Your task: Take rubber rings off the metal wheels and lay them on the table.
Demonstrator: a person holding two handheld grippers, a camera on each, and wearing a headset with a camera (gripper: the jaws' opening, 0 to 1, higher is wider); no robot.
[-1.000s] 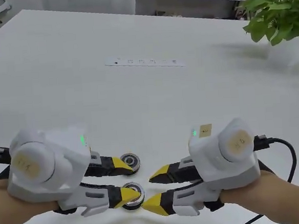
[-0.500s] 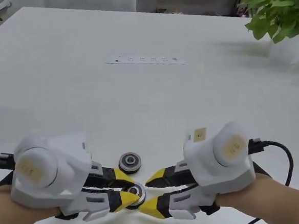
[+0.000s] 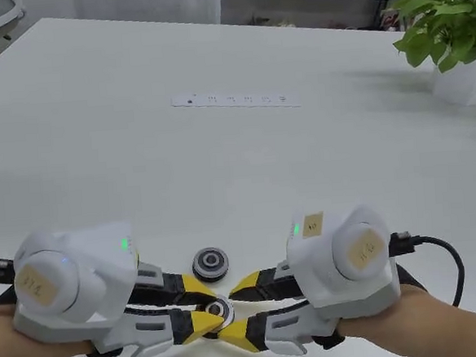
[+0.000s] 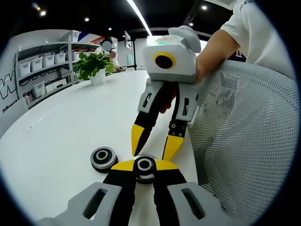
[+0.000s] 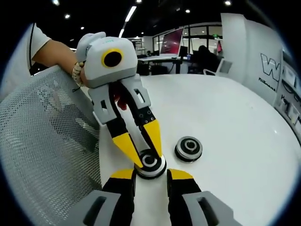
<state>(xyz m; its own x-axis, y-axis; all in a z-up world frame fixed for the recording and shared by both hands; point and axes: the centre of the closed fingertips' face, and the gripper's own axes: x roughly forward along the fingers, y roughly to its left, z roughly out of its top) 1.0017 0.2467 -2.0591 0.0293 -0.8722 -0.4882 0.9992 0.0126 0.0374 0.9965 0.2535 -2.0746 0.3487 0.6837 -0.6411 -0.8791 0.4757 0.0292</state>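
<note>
Two metal wheels with black rubber rings lie near the white table's (image 3: 246, 178) front edge. The near wheel (image 3: 219, 310) (image 4: 144, 168) (image 5: 151, 165) sits between the yellow tips of my left gripper (image 3: 208, 307) (image 4: 143, 165), which is shut on it. My right gripper (image 3: 231, 316) (image 5: 151, 175) faces it from the other side, open, with one tip on each side of the same wheel. Whether those tips touch it I cannot tell. The second wheel (image 3: 209, 262) (image 4: 104, 157) (image 5: 188, 148) lies free just beyond.
A white power strip (image 3: 235, 101) lies flat at mid table. A potted plant (image 3: 447, 17) stands at the far right corner. A grey mesh chair back (image 4: 240, 141) (image 5: 42, 141) is close behind the table's front edge.
My left gripper's jaws have closed from wide apart onto the near wheel. The right gripper has moved left until its tips flank that wheel. The second wheel stays put.
</note>
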